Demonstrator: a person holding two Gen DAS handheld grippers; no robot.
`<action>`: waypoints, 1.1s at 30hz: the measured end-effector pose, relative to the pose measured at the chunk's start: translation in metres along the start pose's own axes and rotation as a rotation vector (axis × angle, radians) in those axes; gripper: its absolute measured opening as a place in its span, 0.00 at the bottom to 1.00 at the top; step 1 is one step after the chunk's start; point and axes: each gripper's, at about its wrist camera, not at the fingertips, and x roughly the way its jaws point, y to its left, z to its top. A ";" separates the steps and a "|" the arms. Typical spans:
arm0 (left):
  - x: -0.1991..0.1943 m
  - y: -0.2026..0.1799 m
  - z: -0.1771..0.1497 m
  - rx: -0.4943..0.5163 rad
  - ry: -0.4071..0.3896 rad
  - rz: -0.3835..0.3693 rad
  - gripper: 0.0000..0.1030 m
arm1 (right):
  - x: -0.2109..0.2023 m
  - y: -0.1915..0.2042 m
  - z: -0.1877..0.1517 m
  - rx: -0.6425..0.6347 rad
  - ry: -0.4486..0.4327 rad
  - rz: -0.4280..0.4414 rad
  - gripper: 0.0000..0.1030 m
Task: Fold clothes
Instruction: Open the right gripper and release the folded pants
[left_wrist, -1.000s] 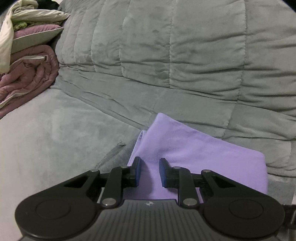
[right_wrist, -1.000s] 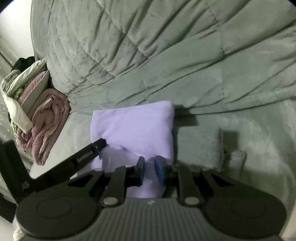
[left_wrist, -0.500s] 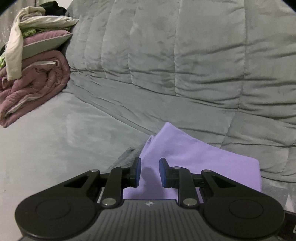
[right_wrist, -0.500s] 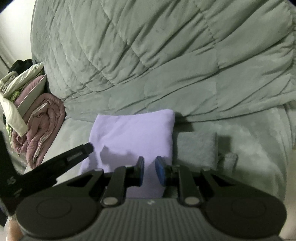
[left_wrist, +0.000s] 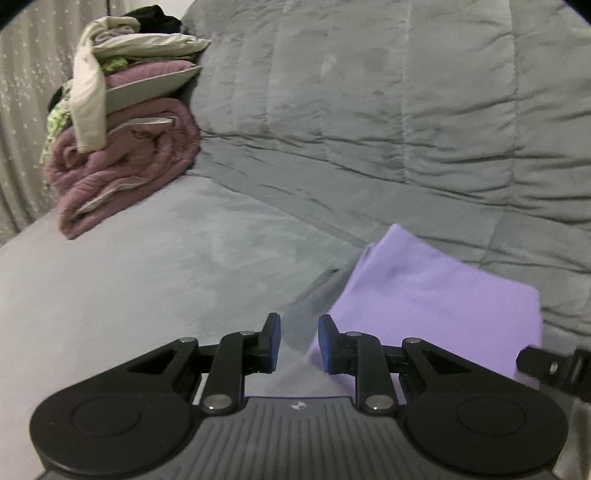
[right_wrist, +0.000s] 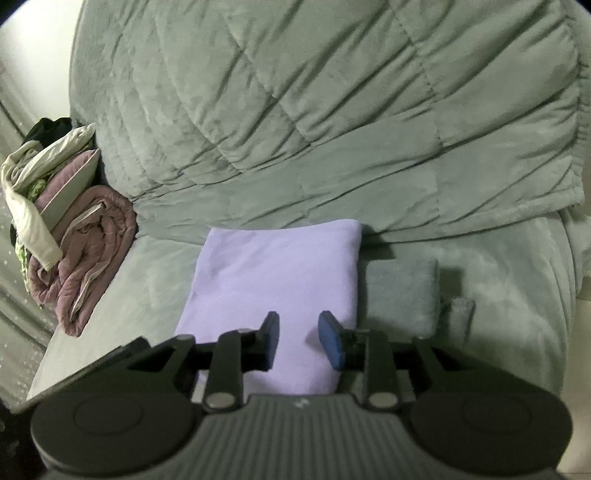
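Jaws of both grippers stand apart with nothing between them: the left gripper (left_wrist: 298, 341) has its gap over bare bed cover just off the lilac garment's near-left corner, and the right gripper (right_wrist: 298, 339) hangs over the garment's near edge, pads clear of the cloth.

Lilac garment (right_wrist: 273, 295): lies flat on the bed (left_wrist: 147, 280) as a compact rectangle, edges squared, right edge a rounded fold, top face smooth. Its far edge sits against the foot of the bunched grey-green quilt (right_wrist: 332, 129). In the right wrist view the long axis runs from the camera toward the quilt; the short axis runs left to right. No collar, sleeve or hem shows, so which end is the top cannot be told.

Judgement on the step: the garment already lies folded, which fits a fold just set down and released, or a piece about to be gripped again for one more fold or for moving. The pictures do not settle which. Any re-grip would call for closing on a layered edge so that all plies lift together.

Outward: a smaller grey folded piece (right_wrist: 399, 291) lies just beside the garment's right edge, with a still smaller grey one (right_wrist: 460, 314) beyond it. Well apart to the left stands a stack of mauve and cream bedding (left_wrist: 125, 147).
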 end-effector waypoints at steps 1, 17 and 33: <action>-0.004 0.004 -0.002 -0.009 0.002 0.004 0.22 | -0.002 0.002 -0.001 -0.007 -0.004 0.000 0.29; -0.077 0.037 -0.032 -0.061 -0.055 0.015 0.80 | -0.027 0.017 -0.021 -0.027 -0.015 -0.096 1.00; -0.078 0.045 -0.042 -0.059 -0.075 0.052 0.99 | -0.016 0.028 -0.032 -0.045 0.008 -0.179 1.00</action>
